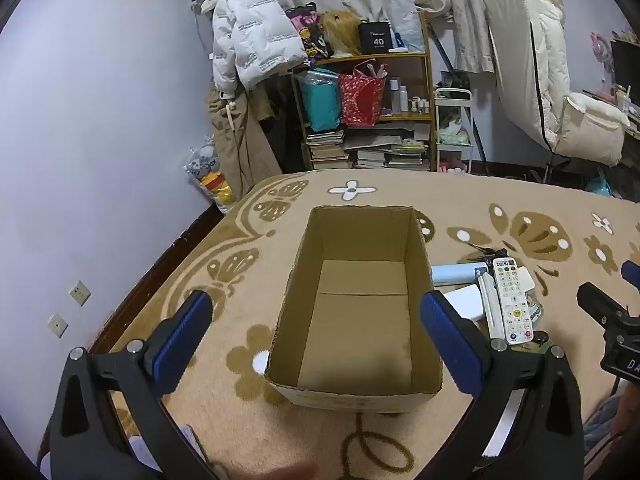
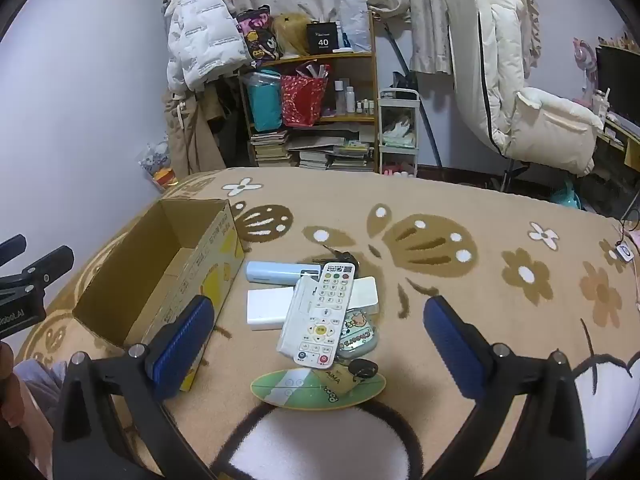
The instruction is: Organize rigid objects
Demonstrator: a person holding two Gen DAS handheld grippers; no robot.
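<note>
An open cardboard box stands empty on the patterned bed cover. My left gripper is open, hovering above the box's near end. To the box's right lies a pile: a white remote on top, a second white remote under it, a pale blue case, a white block, a small tin, keys and a green oval card. My right gripper is open, held just above the pile's near side.
The tan bed cover stretches free to the right of the pile. Beyond the bed stand a cluttered wooden shelf, hanging coats and a small white cart. A wall runs along the left.
</note>
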